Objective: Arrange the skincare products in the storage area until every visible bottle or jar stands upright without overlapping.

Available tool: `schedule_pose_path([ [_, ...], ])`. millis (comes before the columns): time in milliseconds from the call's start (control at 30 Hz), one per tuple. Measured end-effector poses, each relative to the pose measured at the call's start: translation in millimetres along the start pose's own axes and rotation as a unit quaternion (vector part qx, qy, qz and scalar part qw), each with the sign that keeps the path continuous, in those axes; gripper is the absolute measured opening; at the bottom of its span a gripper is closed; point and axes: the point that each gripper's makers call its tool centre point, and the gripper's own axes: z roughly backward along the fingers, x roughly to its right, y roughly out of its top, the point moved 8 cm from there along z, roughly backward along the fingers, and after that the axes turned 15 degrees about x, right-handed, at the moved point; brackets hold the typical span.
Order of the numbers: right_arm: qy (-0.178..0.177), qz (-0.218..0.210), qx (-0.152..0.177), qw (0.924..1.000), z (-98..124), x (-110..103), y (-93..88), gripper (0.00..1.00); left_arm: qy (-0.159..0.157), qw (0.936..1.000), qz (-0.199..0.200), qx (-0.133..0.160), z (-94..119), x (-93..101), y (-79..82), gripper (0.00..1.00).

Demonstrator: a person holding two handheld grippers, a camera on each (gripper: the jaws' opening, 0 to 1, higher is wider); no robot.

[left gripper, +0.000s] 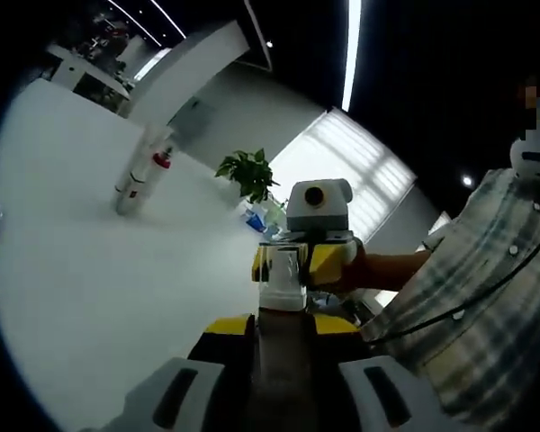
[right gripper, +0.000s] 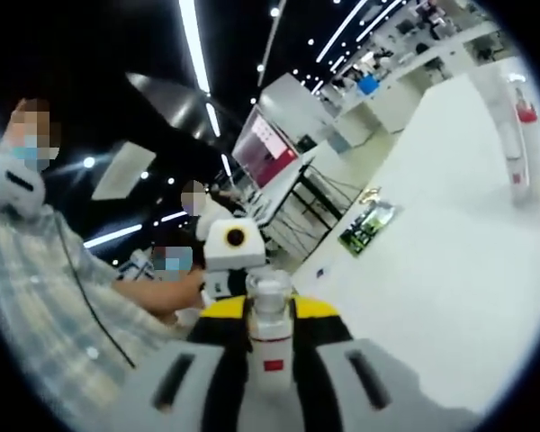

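Both claws pinch one bottle (right gripper: 269, 337) between them above the white tabletop (left gripper: 99, 288): the left claw (left gripper: 279, 360) grips its body, the right claw (right gripper: 270, 360) its other end. More bottles (left gripper: 142, 175) lie far off.

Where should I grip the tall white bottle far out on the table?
Take the tall white bottle around its plain mid-body, below the red part, coming from the open table side nearest the camera. It is slim, and a second tube seems close beside it. The right hand-held gripper already holds a small bottle.
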Motion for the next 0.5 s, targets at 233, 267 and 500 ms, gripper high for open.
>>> schedule_pose_path([
  [233, -0.003, 0.004, 0.008, 1.0000, -4, 4, 7.8, 0.15, 0.046, 0.9983, -0.027, 0.025, 6, -1.5, 9.7, 0.26],
  [267, -0.007, 0.006, 0.011, 0.9999, -4, 6, 9.2, 0.15, 0.062, 0.9971, -0.038, 0.021, 8, -3.2, 10.5, 0.27],
  [500, -0.034, 0.005, 0.039, 0.9986, 1, 19, 19.3, 0.15, 0.133, 0.9816, -0.137, -0.005, 21, -8.6, 14.5, 0.30],
])
